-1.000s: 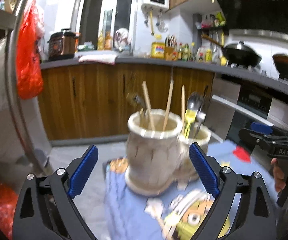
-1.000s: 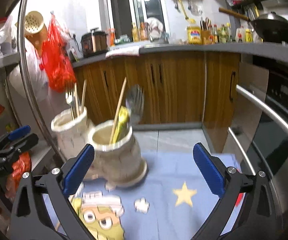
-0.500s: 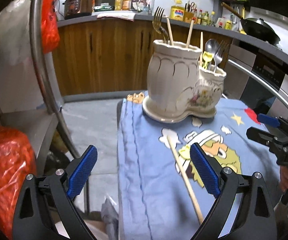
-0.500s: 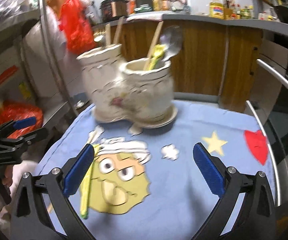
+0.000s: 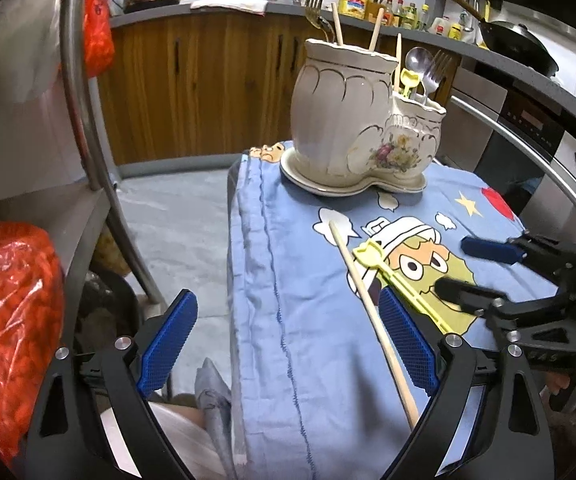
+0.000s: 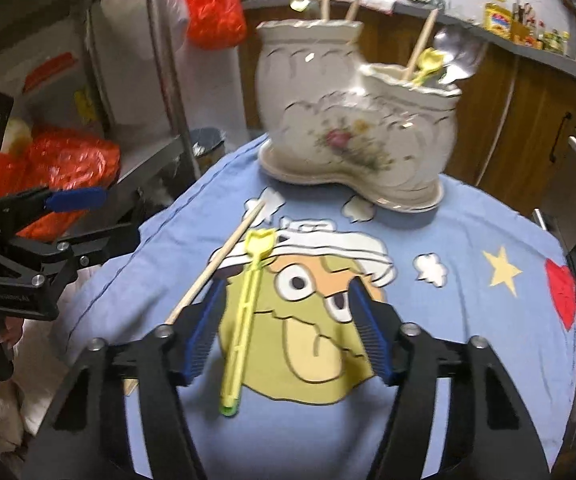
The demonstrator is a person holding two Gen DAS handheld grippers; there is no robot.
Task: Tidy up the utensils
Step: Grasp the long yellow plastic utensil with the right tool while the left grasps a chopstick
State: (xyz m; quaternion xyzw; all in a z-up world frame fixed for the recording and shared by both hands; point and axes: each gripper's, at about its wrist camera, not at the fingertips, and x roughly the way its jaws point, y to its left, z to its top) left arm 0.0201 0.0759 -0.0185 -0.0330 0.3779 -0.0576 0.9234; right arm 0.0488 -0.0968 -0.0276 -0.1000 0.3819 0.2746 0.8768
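A cream ceramic double-pot holder (image 5: pixel 352 136) (image 6: pixel 340 120) stands at the far end of the blue cartoon cloth (image 5: pixel 308 300) (image 6: pixel 468 340), with chopsticks, forks and a spoon in it. A wooden chopstick (image 5: pixel 372 316) (image 6: pixel 216 264) and a yellow plastic utensil (image 5: pixel 404 280) (image 6: pixel 248 308) lie on the cloth. My left gripper (image 5: pixel 284 344) is open above the cloth's left edge, the chopstick by its right finger. My right gripper (image 6: pixel 286 332) is open low over the cloth, the yellow utensil just inside its left finger; it also shows in the left wrist view (image 5: pixel 476 268).
Wooden kitchen cabinets (image 5: pixel 192 80) and a cluttered counter run behind. A metal rack pole (image 5: pixel 88 120) and red plastic bags (image 5: pixel 4 312) are on the left. An oven (image 5: pixel 528 120) stands to the right. The left gripper shows in the right wrist view (image 6: pixel 84 216).
Both grippers have pulled back and dropped from the holder toward the near end of the cloth. The right gripper's fingers have narrowed around the yellow utensil.
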